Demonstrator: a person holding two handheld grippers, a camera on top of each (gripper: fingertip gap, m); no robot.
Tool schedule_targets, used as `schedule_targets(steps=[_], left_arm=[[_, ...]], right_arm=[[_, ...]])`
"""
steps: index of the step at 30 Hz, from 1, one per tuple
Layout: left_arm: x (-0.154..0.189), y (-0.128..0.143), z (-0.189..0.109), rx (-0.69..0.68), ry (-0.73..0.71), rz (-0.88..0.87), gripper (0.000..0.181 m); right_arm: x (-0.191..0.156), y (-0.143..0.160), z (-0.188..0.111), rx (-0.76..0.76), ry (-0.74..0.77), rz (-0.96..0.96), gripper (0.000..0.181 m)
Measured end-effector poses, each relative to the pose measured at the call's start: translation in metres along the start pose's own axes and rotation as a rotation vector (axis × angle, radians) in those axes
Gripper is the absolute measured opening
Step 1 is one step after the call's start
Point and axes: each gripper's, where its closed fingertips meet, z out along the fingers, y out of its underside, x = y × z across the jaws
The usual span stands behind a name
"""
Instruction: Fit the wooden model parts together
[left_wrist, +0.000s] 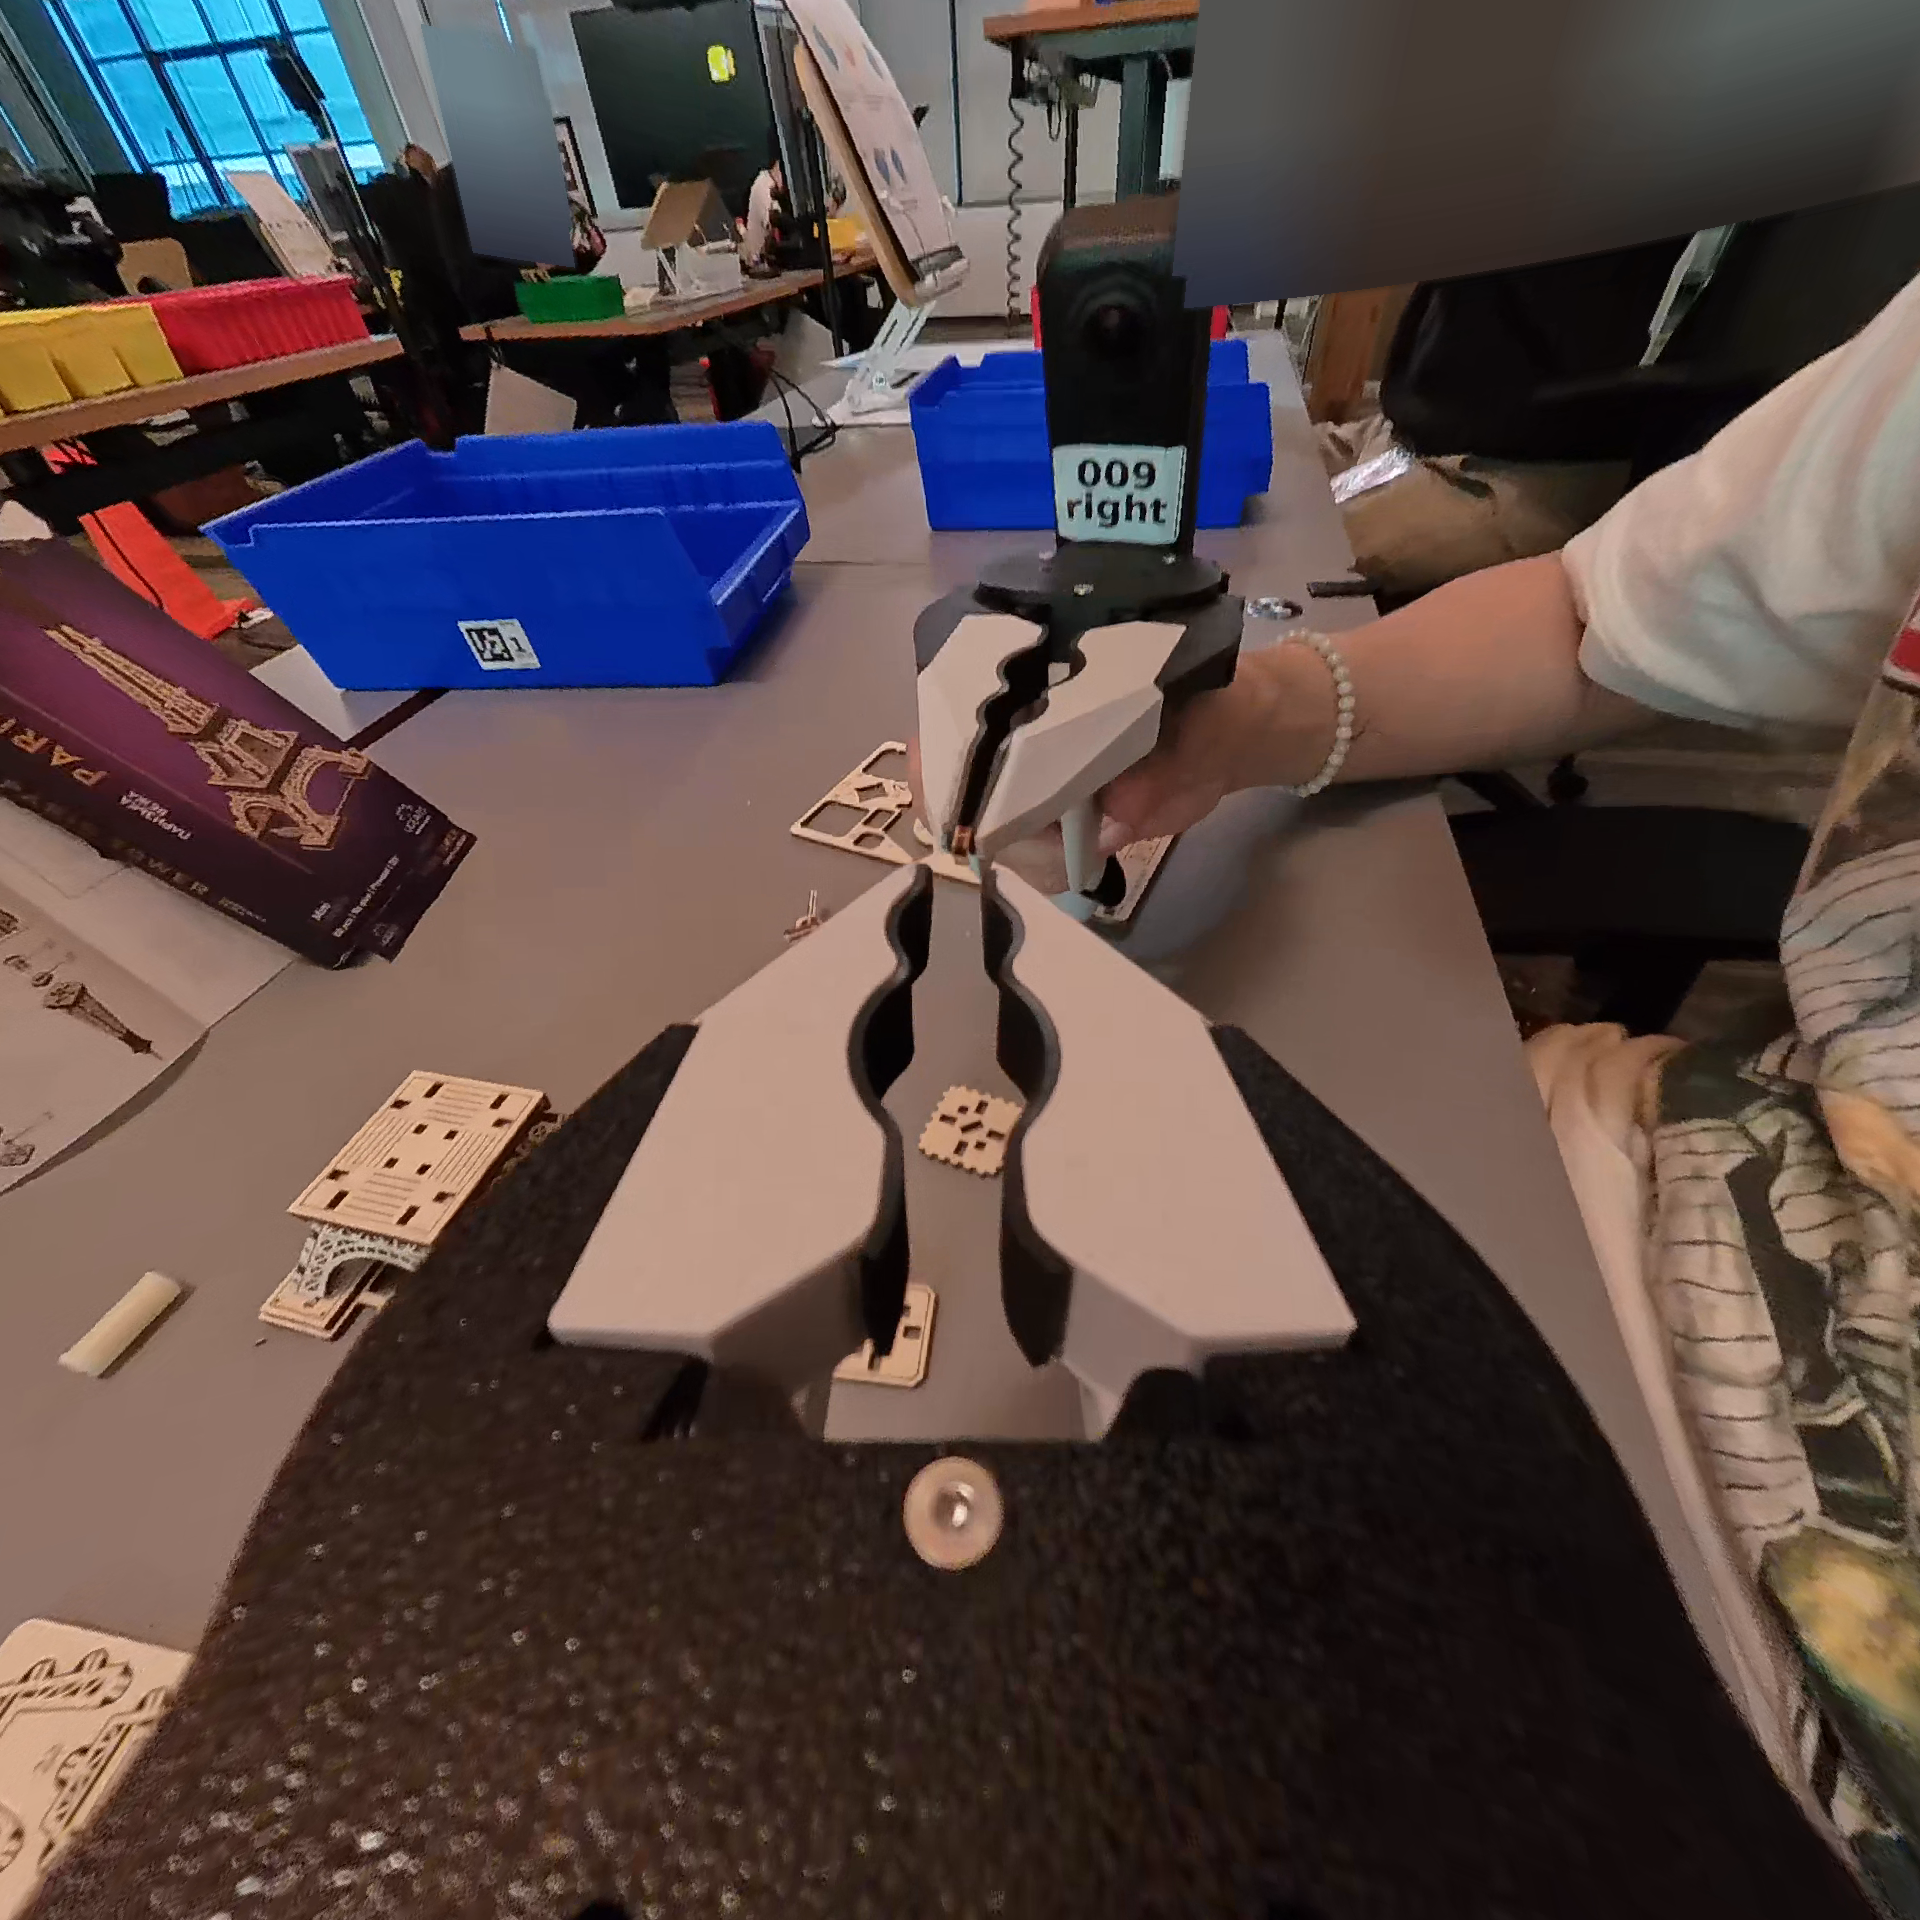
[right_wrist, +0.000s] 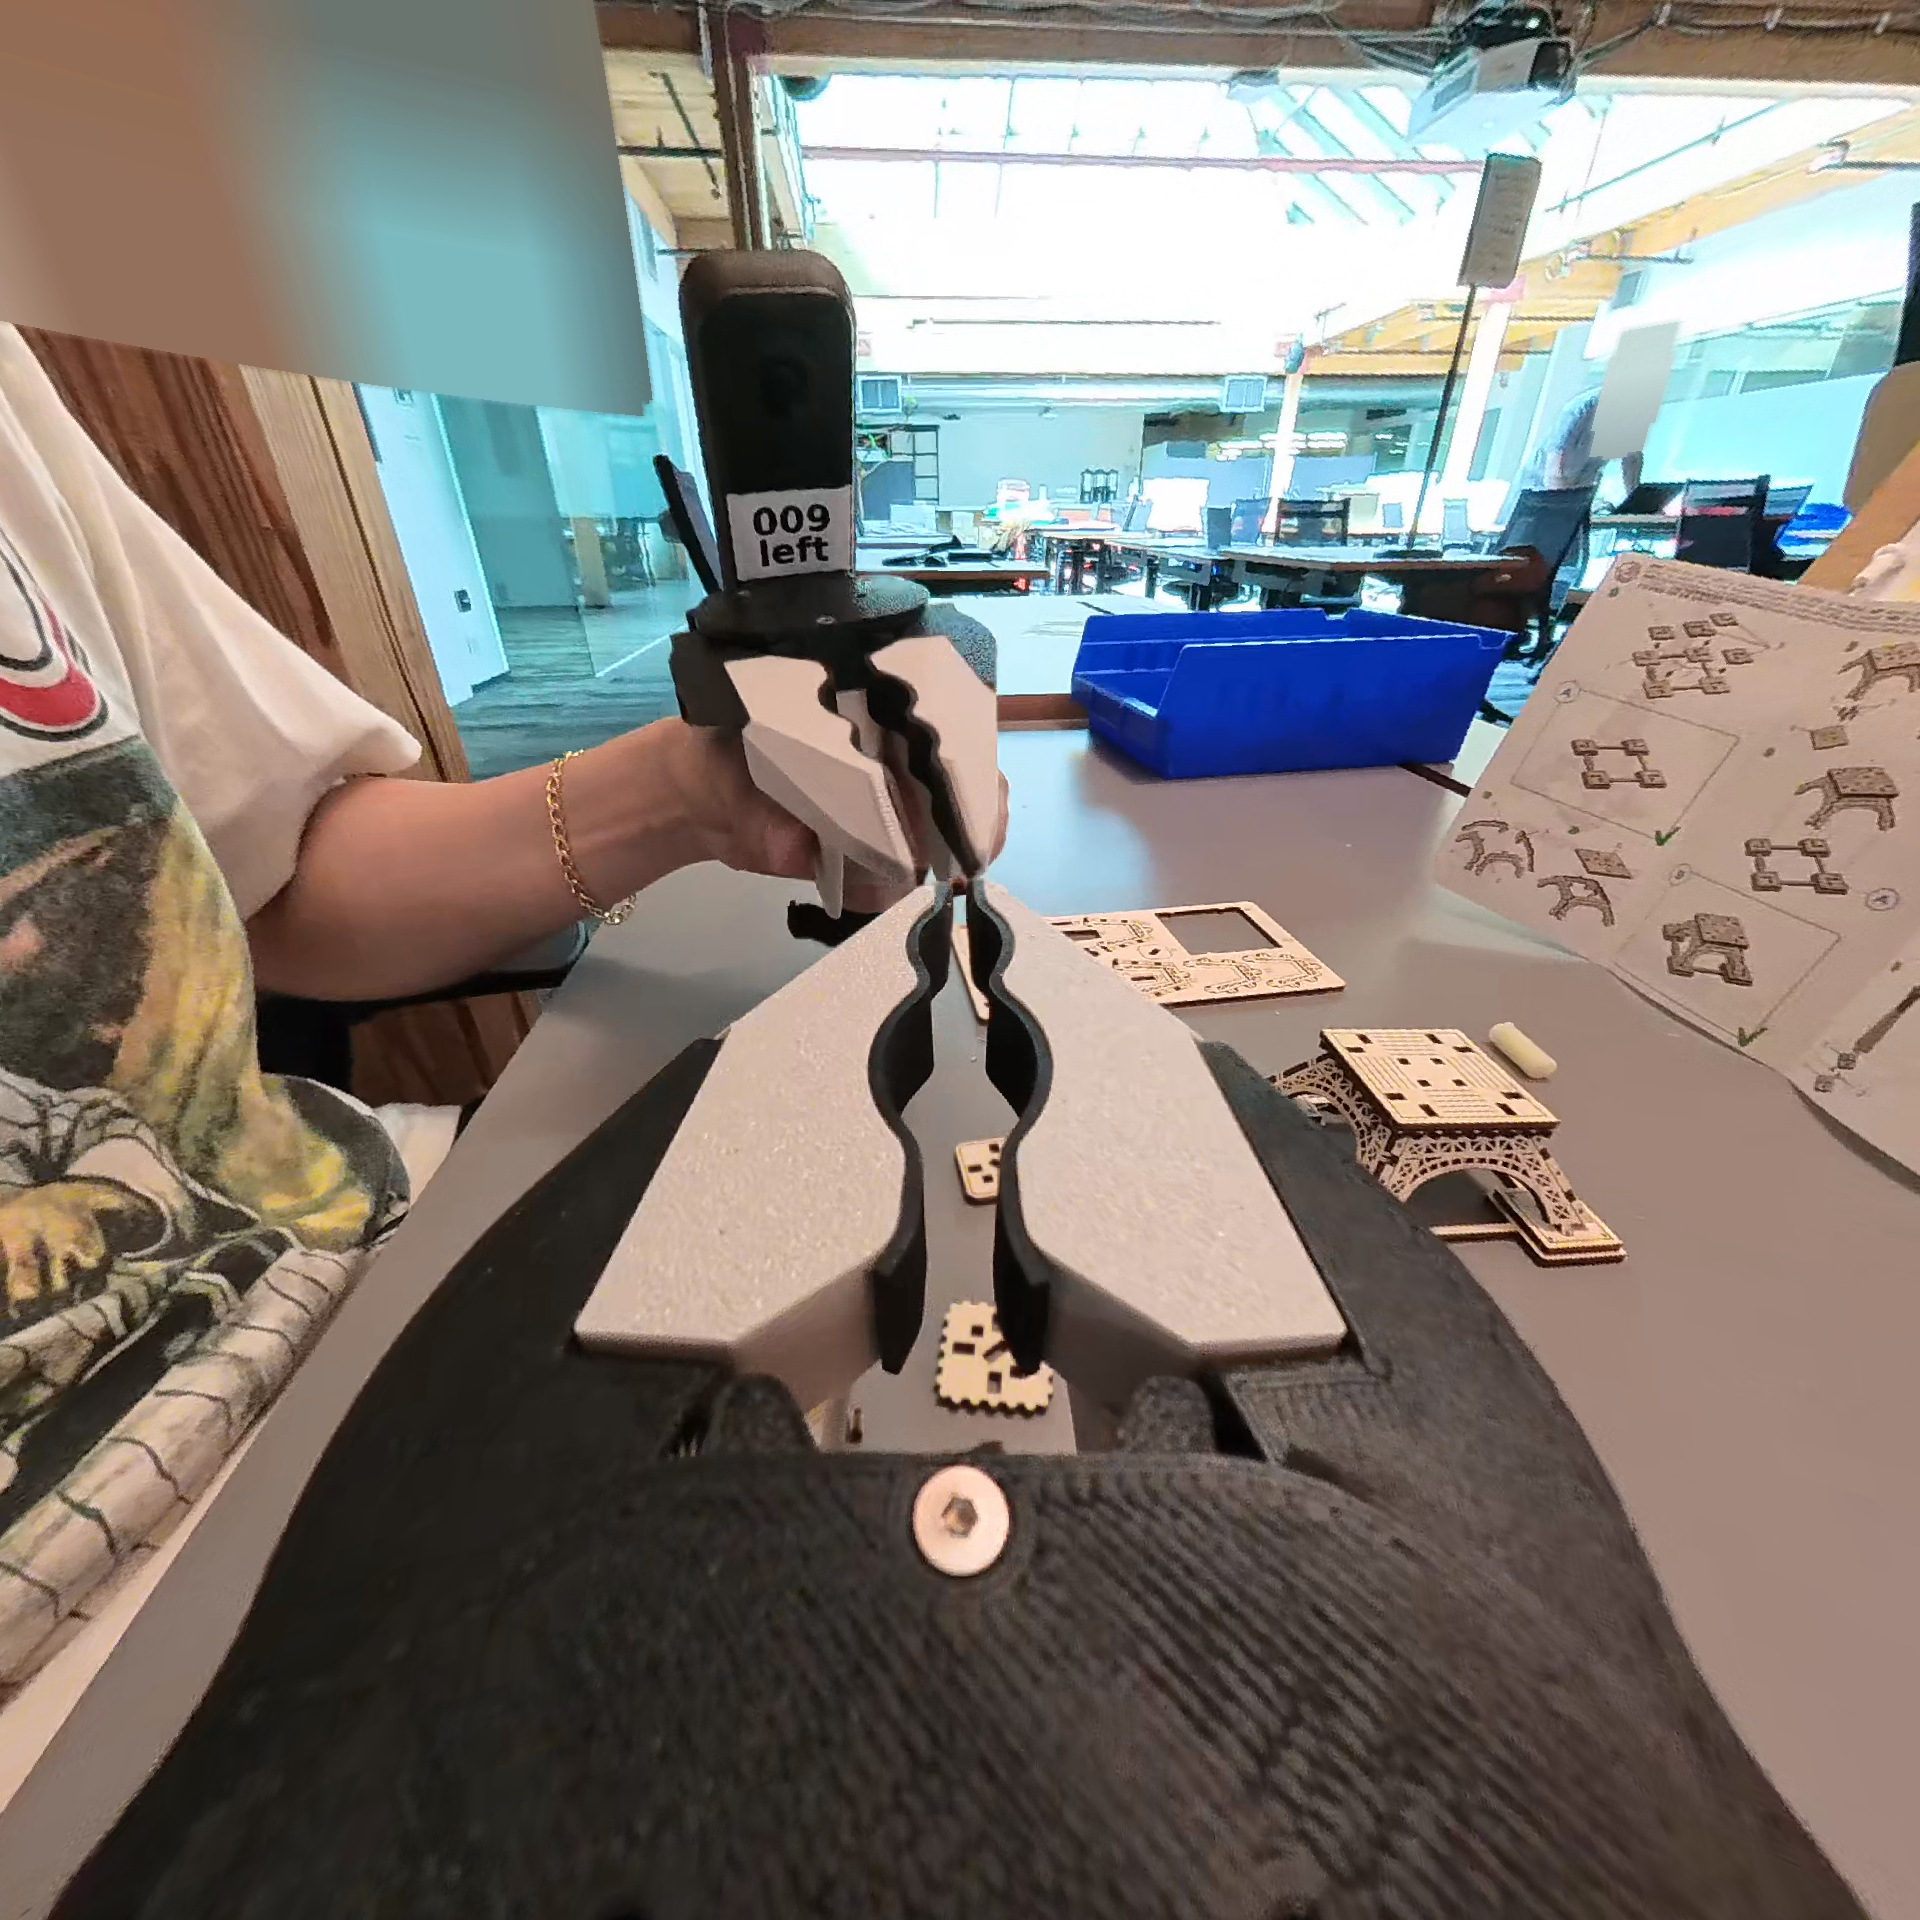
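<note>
My right gripper (left_wrist: 961, 836) faces my left gripper (left_wrist: 954, 876) tip to tip above the grey table (left_wrist: 623, 831). The right gripper (right_wrist: 956, 896) is shut on a small brown wooden part (left_wrist: 962, 837). The left gripper's tips stand a little apart with nothing seen between them; it also shows in the right wrist view (right_wrist: 971, 868). Two small toothed wooden squares (left_wrist: 969, 1127) (left_wrist: 894, 1340) lie on the table under the grippers, and also show in the right wrist view (right_wrist: 992, 1371) (right_wrist: 982, 1169). The built tower base (left_wrist: 405, 1174) (right_wrist: 1455, 1122) stands to the side.
Punched wooden sheets (left_wrist: 862, 800) (right_wrist: 1195, 956) lie on the table, another near the edge (left_wrist: 62, 1756). Blue bins (left_wrist: 520, 561) (left_wrist: 987, 436) (right_wrist: 1278, 686) stand farther off. A purple kit box (left_wrist: 208, 758), an instruction sheet (right_wrist: 1714, 810) and a pale wax stick (left_wrist: 120, 1320) (right_wrist: 1522, 1049) lie around. Only a small space, under 4 cm, lies between the two pairs of fingers. Both grippers' tips are roughly 15 cm from the built tower base (left_wrist: 405, 1174). Seen from the right wrist view (right_wrist: 1415, 1063) as well.
</note>
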Motion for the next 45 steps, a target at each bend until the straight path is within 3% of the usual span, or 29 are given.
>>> schedule_targets(steps=[45], left_arm=[[0.008, -0.010, 0.002, 0.088, 0.038, 0.004, 0.002]], right_arm=[[-0.010, -0.009, 0.000, 0.088, -0.078, 0.108, 0.000]])
